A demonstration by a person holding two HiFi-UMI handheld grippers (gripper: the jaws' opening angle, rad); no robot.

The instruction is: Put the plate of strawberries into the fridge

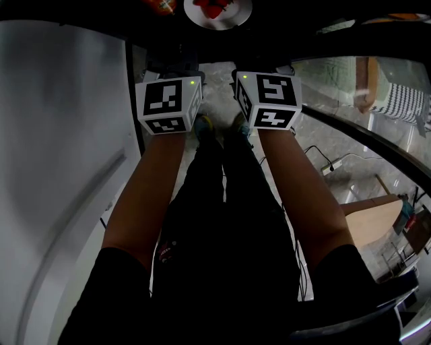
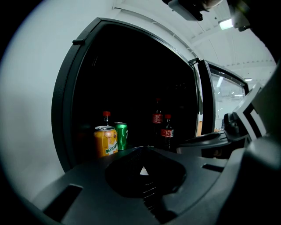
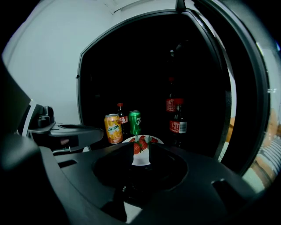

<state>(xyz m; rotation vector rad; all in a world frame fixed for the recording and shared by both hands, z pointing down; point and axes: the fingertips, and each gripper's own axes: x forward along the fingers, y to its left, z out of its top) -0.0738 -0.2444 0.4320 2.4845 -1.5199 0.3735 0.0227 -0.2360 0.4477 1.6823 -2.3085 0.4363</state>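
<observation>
At 12 o'clock ahead of both grippers in head view, round white plate of red strawberries (image 1: 239, 17) sits inside dark open fridge (image 3: 145, 66), just in front of orange soda can (image 3: 113, 128) and green soda can (image 3: 135, 122).

Right gripper (image 3: 141, 147) nearer, aimed straight at plate. Jaws narrowly apart, white rim showing in gap, contact unclear.

Left gripper (image 2: 144, 158) at its 9 o'clock, jaws together, nothing held; plate absent from its view.

Plate round, so no long axis.

Head view cuts plate's far edge. Shelf lost in darkness.
</observation>
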